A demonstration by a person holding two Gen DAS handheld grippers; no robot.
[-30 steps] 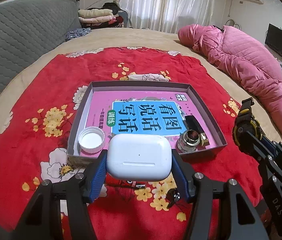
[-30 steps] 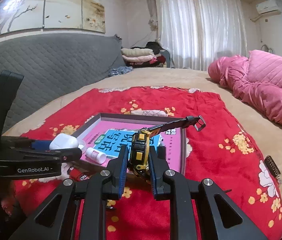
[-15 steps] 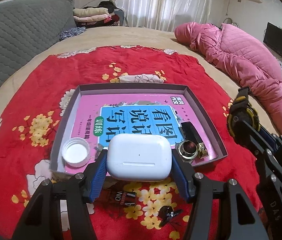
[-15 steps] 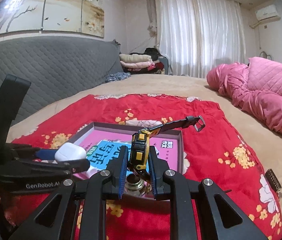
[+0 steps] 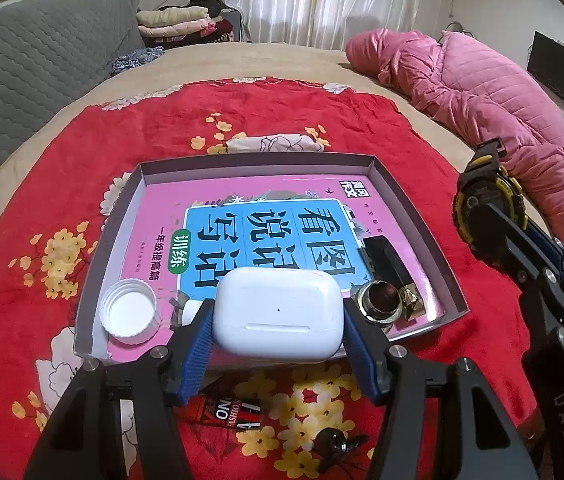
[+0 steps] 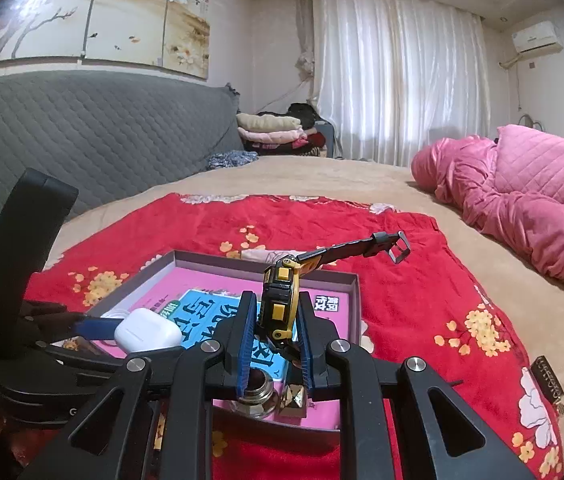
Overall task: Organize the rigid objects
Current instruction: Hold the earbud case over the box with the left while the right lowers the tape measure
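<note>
1. Done: tray (image 5: 422,236) on the red blanket (image 5: 82,152) already holds a book (image 5: 258,236), white cap (image 5: 129,313), metal fitting (image 5: 379,300), black bar (image 5: 382,258)
2. In hand: left gripper (image 5: 278,322) jaws clamped on the earbud case (image 5: 277,316), above the tray's near edge; right gripper (image 6: 276,342) jaws clamped on the watch (image 6: 280,306), over the tray's near right corner
3. Left: drop both; red pack (image 5: 226,410) and keys (image 5: 336,440) lie outside the tray
4. Versus 1.0 s ago: both grippers are further forward and over the tray; grips unchanged
</note>
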